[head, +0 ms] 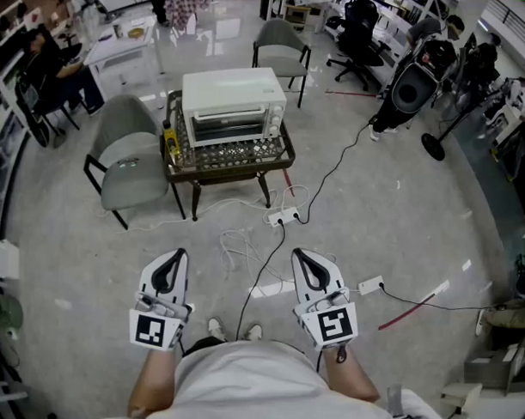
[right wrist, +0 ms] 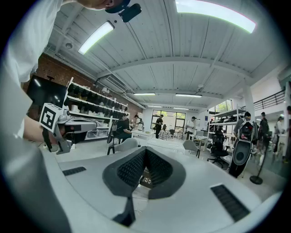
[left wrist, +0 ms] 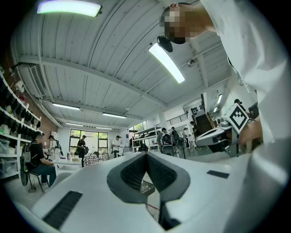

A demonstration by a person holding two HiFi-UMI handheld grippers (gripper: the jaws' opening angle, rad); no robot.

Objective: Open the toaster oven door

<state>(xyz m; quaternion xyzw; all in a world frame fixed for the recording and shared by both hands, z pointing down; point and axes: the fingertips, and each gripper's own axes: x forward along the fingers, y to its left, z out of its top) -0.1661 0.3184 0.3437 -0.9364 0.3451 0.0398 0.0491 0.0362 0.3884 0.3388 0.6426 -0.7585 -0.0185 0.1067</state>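
Two white plastic tools, the left gripper [head: 176,258] and the right gripper [head: 301,257], hang level at the person's waist. Why so far back?

– Each has its jaws pressed together on nothing. The boxy white toaster oven [head: 234,102] sits well ahead on the low dark wooden table [head: 234,169], its door [head: 224,126] closed, so the approach has probably not begun.
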